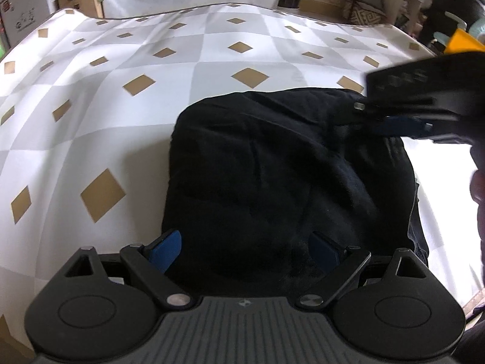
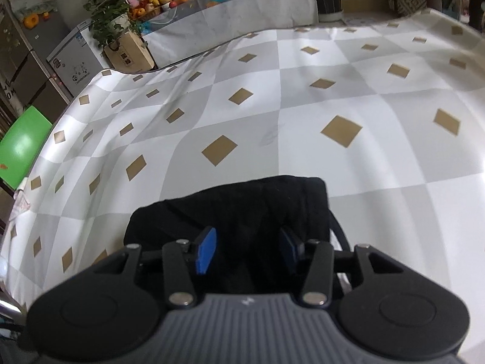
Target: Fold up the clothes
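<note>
Black garment (image 1: 272,176), folded compactly on the checked tablecloth (image 1: 121,60): left gripper (image 1: 245,251) wide open, right gripper (image 2: 248,248) half open, both empty; withdraw without snagging cloth.

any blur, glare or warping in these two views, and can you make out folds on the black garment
Left wrist view: the right gripper is motion-smeared at the right edge; the black garment is underexposed, folds faint. Right wrist view: fairly sharp, window glare on the checked tablecloth, whose squares bow from fisheye warping.
</note>
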`<state>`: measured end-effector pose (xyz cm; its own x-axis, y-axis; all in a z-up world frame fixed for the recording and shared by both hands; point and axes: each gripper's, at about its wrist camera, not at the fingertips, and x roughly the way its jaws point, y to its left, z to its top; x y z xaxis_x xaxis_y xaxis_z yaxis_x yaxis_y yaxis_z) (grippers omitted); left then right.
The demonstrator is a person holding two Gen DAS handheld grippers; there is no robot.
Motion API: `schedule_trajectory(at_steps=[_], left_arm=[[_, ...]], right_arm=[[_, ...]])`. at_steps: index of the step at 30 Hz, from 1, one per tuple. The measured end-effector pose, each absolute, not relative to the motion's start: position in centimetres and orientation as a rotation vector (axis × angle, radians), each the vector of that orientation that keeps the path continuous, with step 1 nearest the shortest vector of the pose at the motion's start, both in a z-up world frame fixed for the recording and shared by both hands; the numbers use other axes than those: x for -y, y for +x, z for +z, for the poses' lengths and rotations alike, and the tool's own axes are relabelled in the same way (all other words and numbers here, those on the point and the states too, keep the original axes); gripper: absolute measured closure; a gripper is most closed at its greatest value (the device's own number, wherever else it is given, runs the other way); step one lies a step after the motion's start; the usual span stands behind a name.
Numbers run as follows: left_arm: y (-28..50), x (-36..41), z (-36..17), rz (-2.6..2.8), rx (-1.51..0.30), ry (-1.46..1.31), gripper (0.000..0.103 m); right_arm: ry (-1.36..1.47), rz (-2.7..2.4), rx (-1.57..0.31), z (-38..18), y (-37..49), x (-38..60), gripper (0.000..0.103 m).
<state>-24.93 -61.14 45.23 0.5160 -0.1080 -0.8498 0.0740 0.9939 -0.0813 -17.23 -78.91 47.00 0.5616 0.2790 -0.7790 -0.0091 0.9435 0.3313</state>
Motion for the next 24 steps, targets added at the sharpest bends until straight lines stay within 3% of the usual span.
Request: schedule_trajectory(at_steps=[4,11,16,20,24], left_arm=[[-24.5,61.3,44.3,-0.121,-1.075,-0.048,0.012],[-24.6,61.3,43.9,-0.150,-1.099,-0.062,0.010],[-24.9,61.4,43.8,-0.157,-1.107,-0.059,0.008],[-25.0,60.9,44.0,-0.151,-1.108,-0.093,0.008],[-25.0,60.8,44.2,-0.126,-1.100,-0.072,0.008]], right_arm=[[0.339,0.154,-0.993,45.2,-15.9,79.2,0.059],[0.382,0.073,-0.998,43.5,-15.2,80.4,0.075],[0.395,0.065,-0.991,43.3,-15.2,81.0,0.077],[0.430,0.081,-0.994,44.4,-16.0,81.5,0.064],[0.420,0.116,-0.986,46.1,-18.2,81.6,0.059]])
